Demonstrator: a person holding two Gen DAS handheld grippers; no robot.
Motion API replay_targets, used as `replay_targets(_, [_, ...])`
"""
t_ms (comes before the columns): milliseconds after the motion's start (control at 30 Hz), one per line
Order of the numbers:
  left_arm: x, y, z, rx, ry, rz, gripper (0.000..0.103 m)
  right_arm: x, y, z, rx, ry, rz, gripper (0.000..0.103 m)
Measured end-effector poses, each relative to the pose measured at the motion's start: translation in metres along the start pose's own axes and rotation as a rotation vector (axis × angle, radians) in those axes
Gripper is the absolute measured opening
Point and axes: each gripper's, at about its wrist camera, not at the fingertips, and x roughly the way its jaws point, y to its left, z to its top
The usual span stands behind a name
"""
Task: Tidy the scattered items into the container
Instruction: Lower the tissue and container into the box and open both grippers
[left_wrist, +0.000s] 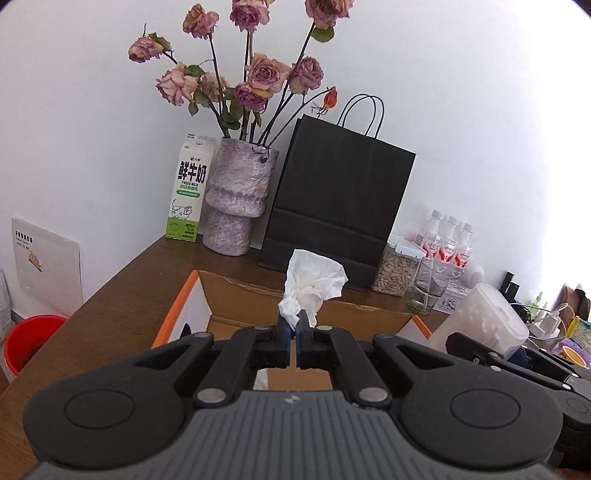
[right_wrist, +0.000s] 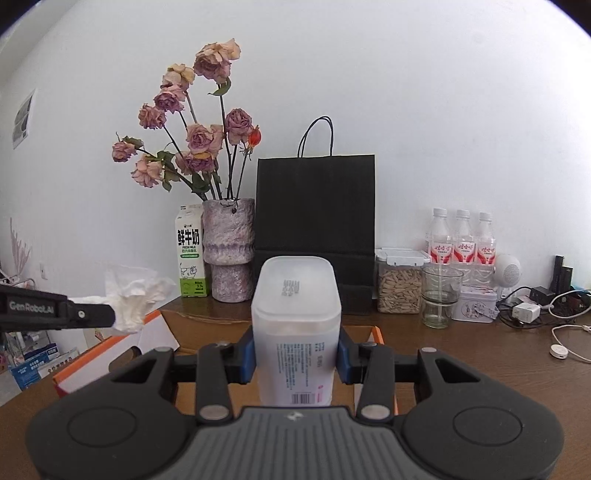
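While we hold both tools above the open cardboard box (left_wrist: 236, 295), each of them has something in its grip. Our left gripper (left_wrist: 296, 325) has its jaws pressed almost together on the lower end of a crumpled white tissue (left_wrist: 314, 284), which stands up above the fingertips and hangs over the near middle of the box. From the right wrist view the same tissue (right_wrist: 133, 302) shows at the far left, sticking out past the tip of the left tool.

Our right gripper (right_wrist: 295, 354) stands partly open, its blue pads (right_wrist: 248, 356) pressing both sides of a translucent white plastic jar (right_wrist: 295, 314) with a printed label and barcode. The jar lies along the fingers, its base pointing away from us, above the right part of the box, whose orange rim (right_wrist: 376, 334) shows just right of the jar. In the left wrist view that jar (left_wrist: 484, 317) sits at the right, past the box's near right corner.

Farther back on the brown wooden table (right_wrist: 480, 354), along the white wall, stand a milk carton (right_wrist: 190, 254), a mottled purple vase (right_wrist: 229, 251) of dried roses, a black paper bag (right_wrist: 316, 206), a clear tub of seeds (right_wrist: 400, 288), an empty glass (right_wrist: 441, 295) and three small bottles (right_wrist: 461, 236). White cables (right_wrist: 565, 332) trail at the far right.
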Motion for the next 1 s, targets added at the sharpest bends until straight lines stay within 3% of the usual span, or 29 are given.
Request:
replay_targets(133, [0.045, -0.001, 0.003, 0.002, 0.031, 0.033, 0.003, 0.039, -0.002, -0.002, 0.015, 0.041, 0.004, 0.040])
replay_targets(300, [0.068, 0.009, -0.012, 0.008, 0.113, 0.051, 0.003, 0.055, -0.009, -0.016, 0.040, 0.107, -0.003, 0.040])
replay_targets(867, [0.076, 0.015, -0.023, -0.014, 0.150, 0.056, 0.003, 0.059, -0.005, -0.031, 0.011, 0.136, -0.022, 0.040])
replay_targets(1000, [0.071, 0.012, -0.022, 0.006, 0.136, 0.059, 0.009, 0.056, -0.006, -0.032, 0.020, 0.135, 0.004, 0.042])
